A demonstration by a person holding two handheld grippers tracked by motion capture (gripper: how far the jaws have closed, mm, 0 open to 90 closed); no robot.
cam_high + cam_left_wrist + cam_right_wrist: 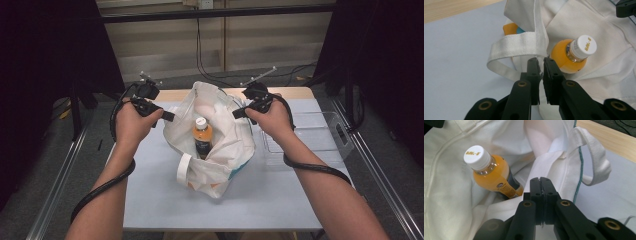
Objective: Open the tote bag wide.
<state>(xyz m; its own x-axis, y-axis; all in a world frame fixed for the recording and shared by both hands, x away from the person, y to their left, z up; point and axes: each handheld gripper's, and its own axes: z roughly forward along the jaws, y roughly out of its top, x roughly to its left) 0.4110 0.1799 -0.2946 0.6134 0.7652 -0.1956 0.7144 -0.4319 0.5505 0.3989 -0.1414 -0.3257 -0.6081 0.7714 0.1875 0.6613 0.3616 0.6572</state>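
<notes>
**Bag held wide, bottle inside**

High view: white tote bag (212,145) mid-counter (150,200), orange bottle (202,136) upright within; left claw (167,116) at nine o'clock of the mouth, right claw (239,113) at three.

Left gripper view: jaws nearly together, seemingly pinching bag rim beside the handle (516,45). Best kept taut, pulling outward evenly.

Right gripper view: jaws clamped on bag cloth. Cap (477,157) lettering unreadable.

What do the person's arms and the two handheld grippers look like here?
Bare forearms, no sleeves visible. The left gripper and right gripper are black, each trailing a black cable looped around its forearm, with thin white-tipped rods on top. Close up, the flat black jaws carry brass-coloured pivot rings.
</notes>
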